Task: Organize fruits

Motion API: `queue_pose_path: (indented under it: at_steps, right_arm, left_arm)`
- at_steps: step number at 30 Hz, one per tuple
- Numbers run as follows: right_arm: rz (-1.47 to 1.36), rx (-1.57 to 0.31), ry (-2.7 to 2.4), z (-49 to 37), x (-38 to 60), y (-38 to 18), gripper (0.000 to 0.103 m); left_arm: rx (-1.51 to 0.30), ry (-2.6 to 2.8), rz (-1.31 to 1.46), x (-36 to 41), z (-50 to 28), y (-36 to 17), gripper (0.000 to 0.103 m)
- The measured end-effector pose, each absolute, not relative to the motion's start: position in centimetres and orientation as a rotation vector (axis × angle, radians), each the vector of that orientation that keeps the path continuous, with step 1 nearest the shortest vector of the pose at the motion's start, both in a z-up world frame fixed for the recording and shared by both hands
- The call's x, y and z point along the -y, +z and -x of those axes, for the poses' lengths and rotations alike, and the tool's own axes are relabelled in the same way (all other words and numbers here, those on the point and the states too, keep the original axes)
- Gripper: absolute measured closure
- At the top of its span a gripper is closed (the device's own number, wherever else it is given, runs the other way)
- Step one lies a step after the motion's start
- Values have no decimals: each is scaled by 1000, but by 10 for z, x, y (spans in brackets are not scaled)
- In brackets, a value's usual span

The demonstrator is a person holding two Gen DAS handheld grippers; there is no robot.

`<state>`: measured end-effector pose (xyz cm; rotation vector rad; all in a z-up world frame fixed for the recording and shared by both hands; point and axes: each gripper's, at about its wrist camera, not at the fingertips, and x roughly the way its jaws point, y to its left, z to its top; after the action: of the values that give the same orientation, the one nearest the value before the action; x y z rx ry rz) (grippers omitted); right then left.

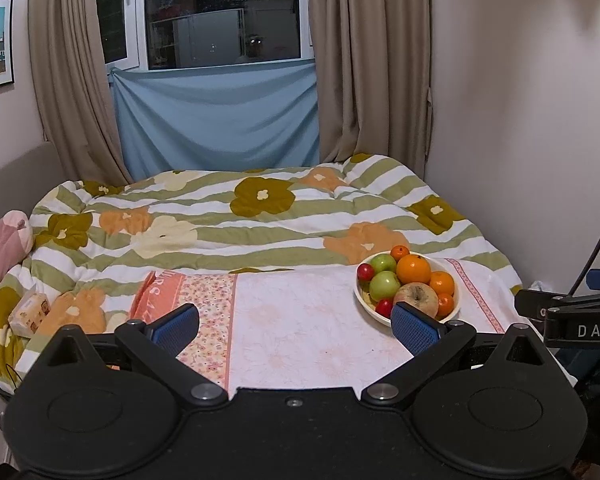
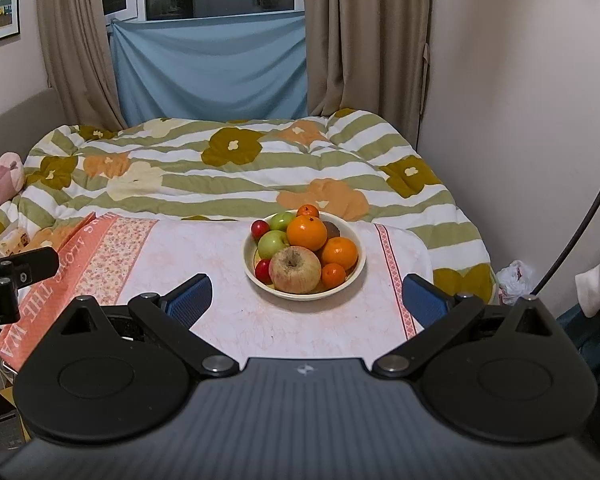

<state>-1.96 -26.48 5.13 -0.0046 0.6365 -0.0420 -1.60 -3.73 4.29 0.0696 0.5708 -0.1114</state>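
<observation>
Both grippers hang over the near edge of a cloth-covered table (image 2: pixel 204 292), pointing forward and somewhat down toward a bed (image 2: pixel 236 176) beyond.

Left gripper (image 1: pixel 296 326): jaws spread wide, blue pads well apart, nothing between them but bare cloth. Its right pad (image 1: pixel 414 330) overlaps the near rim of the bowl in the left wrist view; contact cannot be judged.

Right gripper (image 2: pixel 306 302): jaws likewise wide apart, empty. The bowl sits just beyond the gap, roughly centred between the pads, not touching either.

Bowl (image 2: pixel 356 276): cream, round, upright, on the right half of the table toward its far edge. No long axis to report; its opening faces up. Contents piled above the rim:
- large orange (image 2: pixel 307 233) on top, stem dimple up
- brownish apple (image 2: pixel 295 265) at the near side, stem end turned toward the camera
- two green apples (image 2: pixel 273 242) on the left, one behind the other
- two small red fruits (image 2: pixel 260 227) on the left rim, one far, one near
- mid-sized orange (image 2: pixel 340 252) on the right, a small one (image 2: pixel 333 274) near it, another small one (image 2: pixel 308 211) at the far rim
- a dark brown fruit (image 2: pixel 332 229) behind the large orange, mostly hidden.

Tablecloth: pale pink centre, floral band (image 2: pixel 120 256) and orange lettered band at the left; long axis runs left to right.

Part of the other gripper's body shows at the edge of each view.
</observation>
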Motion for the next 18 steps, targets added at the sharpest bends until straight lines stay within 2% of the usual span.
queue_pose_path:
  at_steps: [18]
  right_arm:
    - [8, -641, -32, 24, 257, 52, 0]
  left_arm:
    - [-566, -103, -76, 38, 20, 43, 0]
